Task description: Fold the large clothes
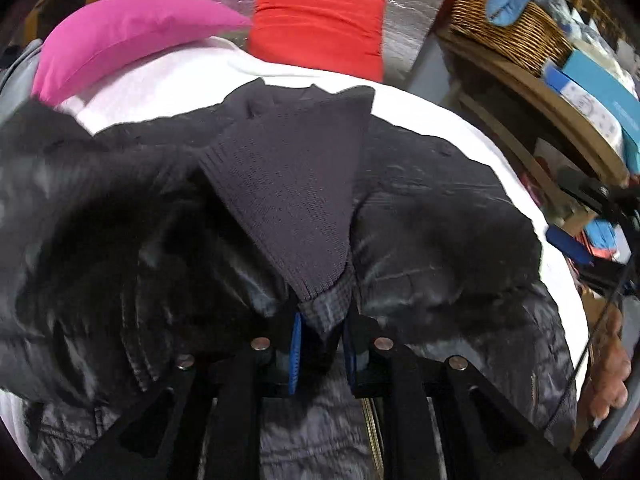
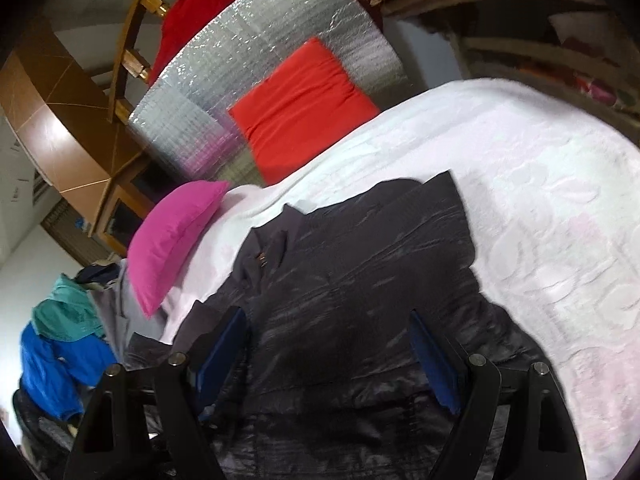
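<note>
A shiny black padded jacket [image 1: 440,232] lies spread on a white bedcover [image 1: 420,120]. Its grey knitted cuff [image 1: 288,200] stands up over the middle of the jacket. My left gripper [image 1: 323,328] is shut on the sleeve end just below that cuff, with fabric pinched between the blue pads. In the right wrist view the same jacket [image 2: 340,280] lies flat on the bedcover [image 2: 520,200]. My right gripper [image 2: 326,316] hovers over the jacket's near part, its jaws wide open and nothing gripped between them.
A pink pillow [image 2: 176,236] and a red cushion [image 2: 300,104] lie at the head of the bed against a silver padded sheet [image 2: 260,40]. A wicker basket [image 1: 508,28] sits on a wooden shelf at the right. A clothes pile [image 2: 60,344] lies left. A person's hand [image 1: 608,368] shows at the right edge.
</note>
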`<state>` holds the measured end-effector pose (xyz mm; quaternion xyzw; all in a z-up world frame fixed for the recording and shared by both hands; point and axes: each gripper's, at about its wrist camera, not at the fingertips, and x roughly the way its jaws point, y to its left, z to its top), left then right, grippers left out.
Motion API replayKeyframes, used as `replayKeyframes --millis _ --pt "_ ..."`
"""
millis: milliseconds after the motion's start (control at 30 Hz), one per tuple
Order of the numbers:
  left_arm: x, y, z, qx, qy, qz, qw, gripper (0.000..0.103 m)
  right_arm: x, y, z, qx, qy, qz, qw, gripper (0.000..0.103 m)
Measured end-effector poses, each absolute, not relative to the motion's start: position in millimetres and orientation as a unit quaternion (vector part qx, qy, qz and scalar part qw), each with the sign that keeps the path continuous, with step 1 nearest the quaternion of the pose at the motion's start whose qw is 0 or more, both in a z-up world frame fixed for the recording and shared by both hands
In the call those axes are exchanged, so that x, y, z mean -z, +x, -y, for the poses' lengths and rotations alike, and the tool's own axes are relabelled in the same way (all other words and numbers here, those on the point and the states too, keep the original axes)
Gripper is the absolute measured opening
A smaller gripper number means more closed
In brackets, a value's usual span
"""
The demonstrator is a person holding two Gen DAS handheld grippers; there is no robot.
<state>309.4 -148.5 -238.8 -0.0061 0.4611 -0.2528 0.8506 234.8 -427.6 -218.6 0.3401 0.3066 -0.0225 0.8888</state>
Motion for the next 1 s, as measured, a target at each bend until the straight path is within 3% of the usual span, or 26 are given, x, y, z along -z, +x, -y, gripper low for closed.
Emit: replayKeyframes --millis 67,100,167,200,233,333,500,800,867,900,933,1000 --pt "224 303 136 0.271 -0.005 -0.456 0.848 0.038 219 236 424 -0.002 0.348 -0.304 0.887 0.085" --pt "214 296 131 0.278 -0.005 -0.448 0.849 0.043 220 238 421 -0.024 0.356 -0.305 0.883 0.084" --pt "193 289 116 0.288 -0.006 -0.417 0.862 0.056 223 241 414 -0.06 0.369 -0.308 0.875 0.074" --pt "181 285 106 0.291 -0.003 -0.399 0.87 0.059 225 243 410 -0.071 0.372 -0.312 0.871 0.066" --pt "168 279 93 0.288 0.001 -0.375 0.881 0.062 227 247 404 -0.087 0.377 -0.321 0.865 0.065" --pt "146 279 50 0.248 0.005 -0.318 0.915 0.066 237 259 384 -0.122 0.389 -0.356 0.841 0.066" --pt "151 307 -25 0.088 0.015 -0.295 0.951 0.069 247 271 369 -0.087 0.366 -0.39 0.841 0.065" --pt "204 349 -42 0.003 0.082 -0.365 0.927 0.069 291 299 379 -0.083 0.41 -0.424 0.803 0.066" --pt "214 348 -27 0.012 0.106 -0.373 0.922 0.069 294 305 367 -0.097 0.399 -0.431 0.804 0.053" --pt "218 347 -21 0.015 0.114 -0.376 0.919 0.069 292 306 357 -0.107 0.385 -0.434 0.808 0.034" --pt "219 346 -17 0.014 0.117 -0.375 0.919 0.069 289 305 352 -0.108 0.37 -0.435 0.814 0.021" --pt "216 338 -13 0.015 0.12 -0.365 0.923 0.069 275 300 337 -0.107 0.325 -0.422 0.84 0.014"
